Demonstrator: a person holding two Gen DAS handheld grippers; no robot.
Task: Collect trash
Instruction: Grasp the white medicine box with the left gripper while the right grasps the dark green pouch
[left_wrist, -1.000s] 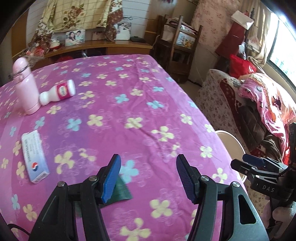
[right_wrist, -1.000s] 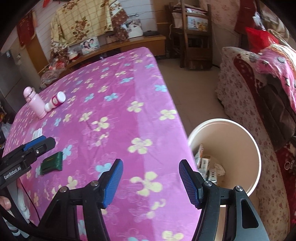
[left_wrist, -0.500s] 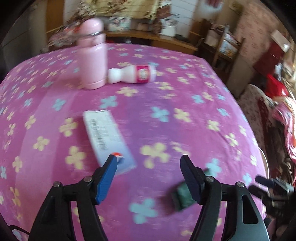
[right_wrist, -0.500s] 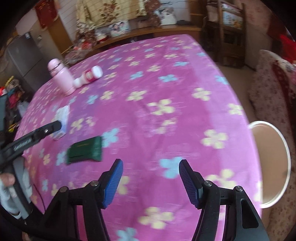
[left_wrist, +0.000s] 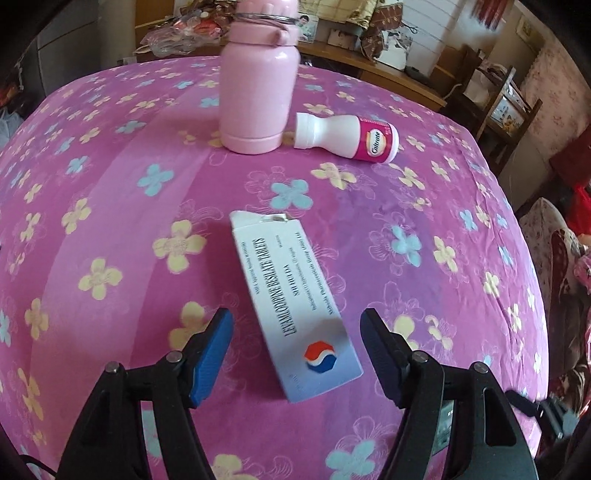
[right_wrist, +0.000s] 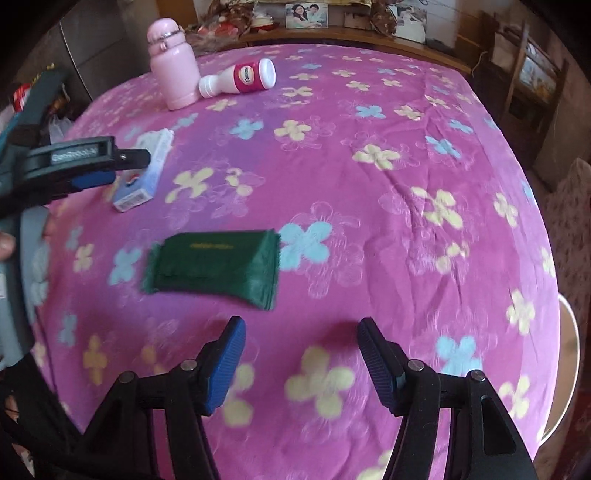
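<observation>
A white and blue tablet box (left_wrist: 295, 295) lies flat on the pink flowered tablecloth, its near end between the fingers of my open left gripper (left_wrist: 295, 347). The box also shows in the right wrist view (right_wrist: 146, 173), under the left gripper (right_wrist: 110, 162). A dark green wrapper (right_wrist: 218, 266) lies just ahead and left of my open, empty right gripper (right_wrist: 299, 350). A small white and pink bottle (left_wrist: 347, 138) lies on its side at the far end, also in the right wrist view (right_wrist: 240, 77).
A pink flask (left_wrist: 258, 92) stands upright beside the small bottle, also in the right wrist view (right_wrist: 173, 70). The rim of a white bin (right_wrist: 570, 369) shows past the table's right edge. Shelves and a wooden chair (left_wrist: 506, 107) stand behind the table.
My left gripper has swung left from the green wrapper and closed in on the tablet box. My right gripper has turned from the bin toward the green wrapper.
</observation>
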